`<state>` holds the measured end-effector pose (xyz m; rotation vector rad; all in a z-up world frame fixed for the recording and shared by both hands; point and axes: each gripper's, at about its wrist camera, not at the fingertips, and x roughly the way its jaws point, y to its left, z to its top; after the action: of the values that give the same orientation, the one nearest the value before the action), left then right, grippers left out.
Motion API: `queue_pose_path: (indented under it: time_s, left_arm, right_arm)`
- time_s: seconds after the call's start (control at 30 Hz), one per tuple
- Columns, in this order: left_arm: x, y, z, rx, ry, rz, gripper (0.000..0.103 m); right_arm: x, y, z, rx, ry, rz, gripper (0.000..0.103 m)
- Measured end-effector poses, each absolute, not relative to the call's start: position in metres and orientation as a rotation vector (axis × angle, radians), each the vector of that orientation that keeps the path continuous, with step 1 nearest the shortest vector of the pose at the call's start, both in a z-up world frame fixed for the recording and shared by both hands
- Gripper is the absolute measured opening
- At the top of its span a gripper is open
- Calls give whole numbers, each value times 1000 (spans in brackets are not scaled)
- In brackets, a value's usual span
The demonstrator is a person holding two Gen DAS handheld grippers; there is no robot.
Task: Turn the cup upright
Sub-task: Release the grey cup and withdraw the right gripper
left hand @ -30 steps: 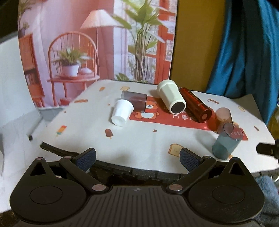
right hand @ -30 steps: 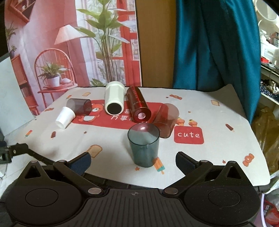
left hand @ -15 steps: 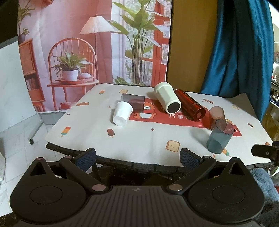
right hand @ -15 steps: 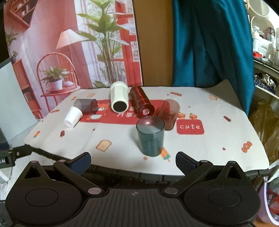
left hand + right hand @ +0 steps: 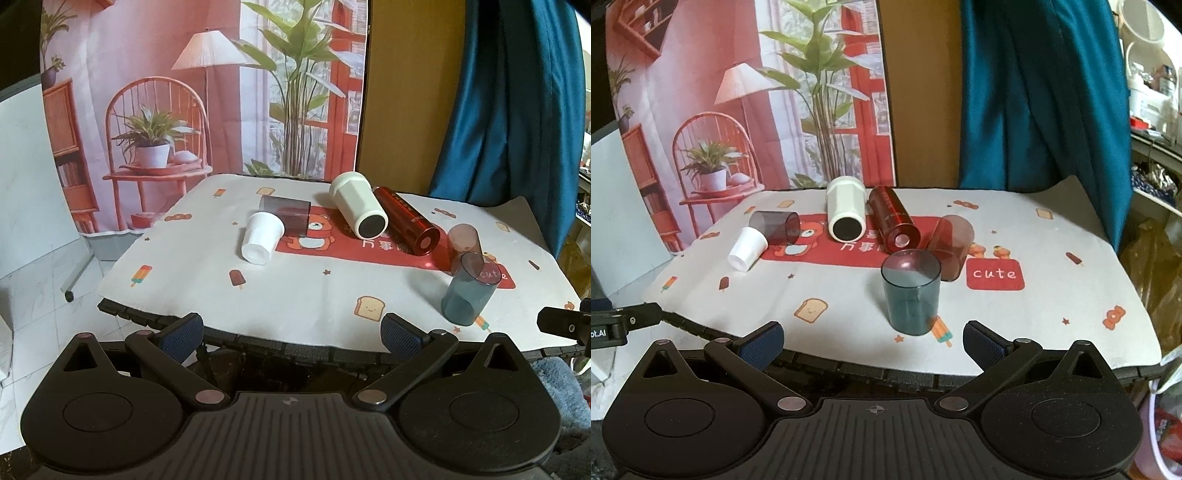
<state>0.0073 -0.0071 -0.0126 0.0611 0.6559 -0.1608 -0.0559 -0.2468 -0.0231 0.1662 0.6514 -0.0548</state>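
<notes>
A blue-grey see-through cup (image 5: pixel 911 291) stands upright near the table's front edge; it also shows in the left wrist view (image 5: pixel 468 288). Behind it lie on their sides a red see-through cup (image 5: pixel 951 247), a dark red bottle (image 5: pixel 894 221), a white tumbler (image 5: pixel 846 214), a smoky cup (image 5: pixel 774 228) and a small white cup (image 5: pixel 748 249). My right gripper (image 5: pixel 873 341) is open and empty, just in front of the table edge below the blue cup. My left gripper (image 5: pixel 291 330) is open and empty, off the front edge.
The table wears a white cloth (image 5: pixel 1034 295) with a red mat in the middle. A printed backdrop (image 5: pixel 207 92) and a teal curtain (image 5: pixel 1034 92) stand behind. Cluttered shelves (image 5: pixel 1152 92) are at the right. Tiled floor (image 5: pixel 33 266) lies to the left.
Both grippers have pulled back and risen from the table, so the cups look smaller and farther. The blue cup stands where it was. No cup has moved.
</notes>
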Motion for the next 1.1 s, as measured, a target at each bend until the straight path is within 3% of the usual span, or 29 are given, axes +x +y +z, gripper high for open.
queue_pose_path:
  time_s: [1.1]
  left_arm:
    - [11,-5,-14,50,668,-151,103]
  right_arm:
    - [-54,-247,-23,167,657,-57,103]
